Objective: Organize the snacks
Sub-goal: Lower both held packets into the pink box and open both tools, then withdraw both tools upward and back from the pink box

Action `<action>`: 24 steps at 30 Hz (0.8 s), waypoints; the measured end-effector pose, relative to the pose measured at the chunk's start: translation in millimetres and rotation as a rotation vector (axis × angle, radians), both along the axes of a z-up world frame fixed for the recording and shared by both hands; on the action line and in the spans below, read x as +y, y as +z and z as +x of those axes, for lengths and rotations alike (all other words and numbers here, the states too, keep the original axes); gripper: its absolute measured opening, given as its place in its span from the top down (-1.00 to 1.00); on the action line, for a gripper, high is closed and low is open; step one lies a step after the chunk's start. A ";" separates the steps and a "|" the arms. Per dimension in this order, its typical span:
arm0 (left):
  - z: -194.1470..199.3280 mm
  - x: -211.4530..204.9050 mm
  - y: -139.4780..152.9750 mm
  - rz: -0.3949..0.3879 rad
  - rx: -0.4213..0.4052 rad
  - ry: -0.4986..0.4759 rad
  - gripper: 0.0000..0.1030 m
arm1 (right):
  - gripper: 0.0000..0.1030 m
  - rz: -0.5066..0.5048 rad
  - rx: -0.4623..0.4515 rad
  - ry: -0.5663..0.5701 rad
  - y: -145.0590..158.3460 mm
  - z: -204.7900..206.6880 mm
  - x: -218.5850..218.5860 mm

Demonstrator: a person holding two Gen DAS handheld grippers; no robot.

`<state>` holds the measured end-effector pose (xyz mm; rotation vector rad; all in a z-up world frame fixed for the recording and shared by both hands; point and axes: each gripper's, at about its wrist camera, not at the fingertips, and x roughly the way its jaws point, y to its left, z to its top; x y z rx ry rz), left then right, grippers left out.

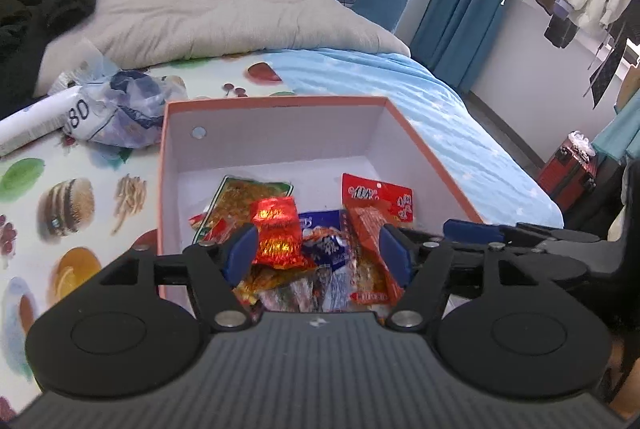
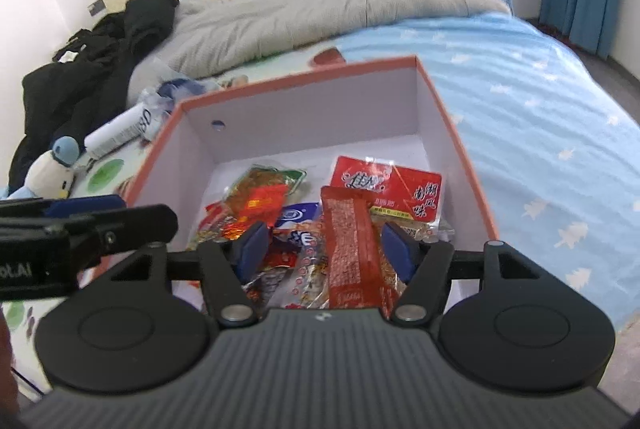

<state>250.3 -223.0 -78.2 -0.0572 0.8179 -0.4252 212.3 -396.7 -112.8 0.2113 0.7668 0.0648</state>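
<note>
- Left wrist view: your left gripper (image 1: 318,249) hangs over the near end of the orange-rimmed box (image 1: 276,101), which sits on the food-print sheet (image 1: 48,213) of the bed. The snack packets (image 1: 320,233) lie loose in the box's near half, judged to be collected there rather than scattered on the bedding. Its fingers (image 1: 242,253) are spread; a shiny red packet (image 1: 276,233) shows between them, but neither pad presses on it, so nothing is gripped. Your right gripper's finger (image 1: 472,229) shows at the right edge.
- Right wrist view: your right gripper (image 2: 324,255) hangs over the same near end. Its fingers (image 2: 398,255) are spread around a long red packet (image 2: 352,253), with a clear gap on the left side; whether the right pad touches it, you cannot tell. Nothing is pinched. A crumpled plastic bag (image 2: 160,101) and white tube (image 2: 116,135) remain outside the box, at its left.
</note>
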 end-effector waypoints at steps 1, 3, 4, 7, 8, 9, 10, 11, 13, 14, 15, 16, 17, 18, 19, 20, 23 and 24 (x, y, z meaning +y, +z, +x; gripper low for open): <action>-5.7 3.1 2.8 -0.006 0.007 0.001 -0.39 | -0.27 0.005 -0.005 -0.004 4.8 -4.3 0.8; -16.7 12.2 8.7 -0.038 0.030 0.012 -0.39 | -0.27 0.010 -0.021 -0.008 16.1 -15.5 3.5; -25.0 17.0 12.8 -0.049 0.026 0.018 -0.39 | -0.27 0.003 -0.038 -0.011 22.8 -22.2 5.3; -55.2 28.8 27.2 -0.026 -0.017 0.038 -0.39 | -0.27 -0.023 -0.089 -0.017 42.5 -44.6 11.7; -64.6 32.5 31.9 -0.021 -0.030 0.040 -0.39 | -0.27 -0.030 -0.104 -0.019 48.4 -52.0 14.0; -75.9 37.4 37.6 -0.018 -0.047 0.045 -0.39 | -0.27 -0.044 -0.126 -0.019 55.0 -61.4 17.5; -87.6 42.8 44.1 -0.016 -0.063 0.050 -0.39 | -0.27 -0.058 -0.149 -0.018 61.3 -70.8 21.3; -98.1 47.9 49.7 -0.018 -0.075 0.055 -0.39 | -0.27 -0.065 -0.171 -0.015 66.8 -79.6 24.3; -119.1 58.3 60.5 -0.022 -0.099 0.059 -0.39 | -0.27 -0.076 -0.208 -0.018 77.6 -98.9 31.4; -129.2 63.0 65.4 -0.017 -0.110 0.060 -0.39 | -0.27 -0.076 -0.222 -0.025 82.3 -108.1 34.8; -139.1 67.2 69.6 -0.014 -0.119 0.061 -0.39 | -0.27 -0.065 -0.235 -0.031 87.0 -118.4 37.7; -148.7 70.6 73.0 -0.012 -0.129 0.060 -0.39 | -0.27 -0.054 -0.242 -0.035 90.0 -126.5 39.9; -158.3 74.2 76.1 -0.008 -0.137 0.059 -0.39 | -0.27 -0.044 -0.248 -0.039 92.6 -134.1 42.3; -166.7 77.3 78.7 -0.007 -0.145 0.060 -0.39 | -0.27 -0.037 -0.253 -0.043 95.2 -142.4 44.9; -174.6 80.1 80.8 -0.006 -0.152 0.061 -0.39 | -0.27 -0.033 -0.256 -0.044 97.3 -150.0 47.1; -182.7 82.3 83.2 -0.006 -0.160 0.061 -0.39 | -0.27 -0.030 -0.261 -0.041 98.9 -156.9 49.0; -208.9 86.9 94.6 -0.005 -0.203 0.062 -0.39 | -0.27 -0.043 -0.274 -0.034 104.8 -180.2 54.7; -218.3 88.3 98.1 0.000 -0.222 0.061 -0.39 | -0.27 -0.045 -0.280 -0.024 107.7 -187.7 56.7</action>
